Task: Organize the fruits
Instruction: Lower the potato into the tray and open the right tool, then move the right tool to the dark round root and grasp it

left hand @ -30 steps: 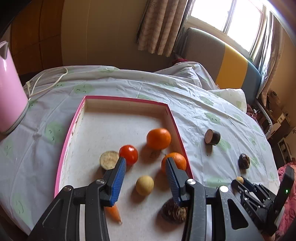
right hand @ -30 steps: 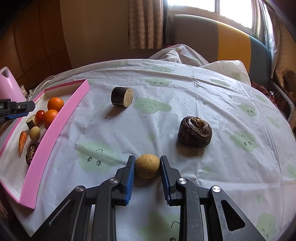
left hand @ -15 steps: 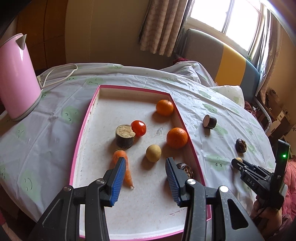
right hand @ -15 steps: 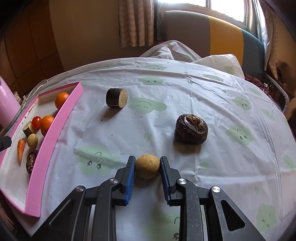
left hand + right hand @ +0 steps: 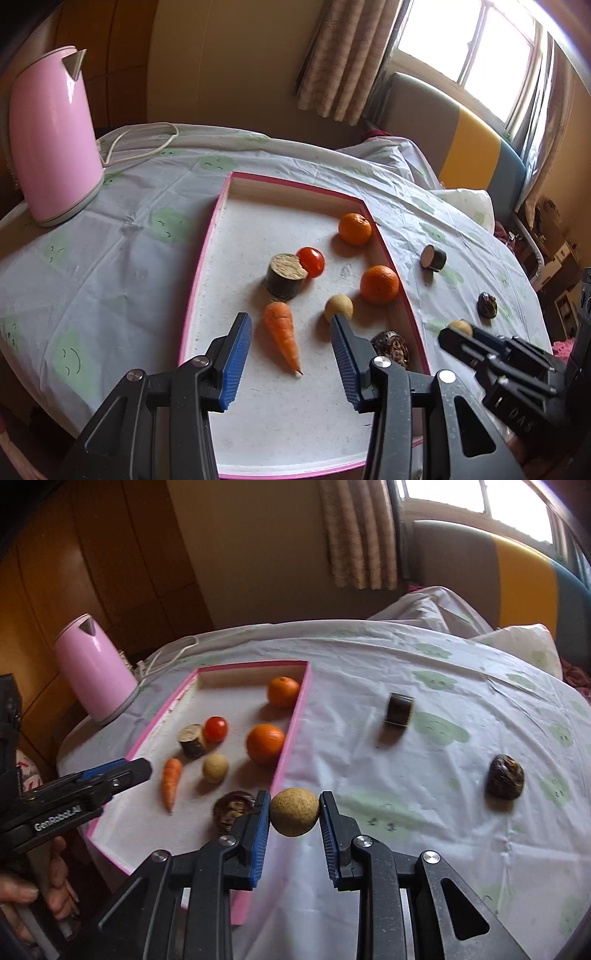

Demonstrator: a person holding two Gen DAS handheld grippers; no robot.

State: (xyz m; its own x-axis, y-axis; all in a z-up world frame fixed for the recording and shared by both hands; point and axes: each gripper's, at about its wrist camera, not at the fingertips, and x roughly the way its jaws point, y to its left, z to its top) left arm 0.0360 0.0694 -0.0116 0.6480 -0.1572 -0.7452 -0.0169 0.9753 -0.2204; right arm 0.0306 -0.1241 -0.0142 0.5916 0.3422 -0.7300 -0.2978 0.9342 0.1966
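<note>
The right gripper point(image 5: 294, 812) clamps a tan ball point(image 5: 294, 812), held above the tablecloth point(image 5: 406, 775) just beside the pink tray's point(image 5: 291, 738) near corner. The left gripper point(image 5: 291, 354) hangs over the tray with its jaws partly apart and nothing between them. Inside the tray lie a carrot point(image 5: 282, 334), a tomato point(image 5: 311, 261), two oranges point(image 5: 379, 283) and a log slice point(image 5: 285, 275). A pink kettle point(image 5: 51, 136) stands beyond the tray.

Cloth-covered table point(image 5: 424, 775): pink tray point(image 5: 295, 716), pink kettle point(image 5: 96, 672), dark log piece point(image 5: 398, 710), brown lump point(image 5: 505, 776).
</note>
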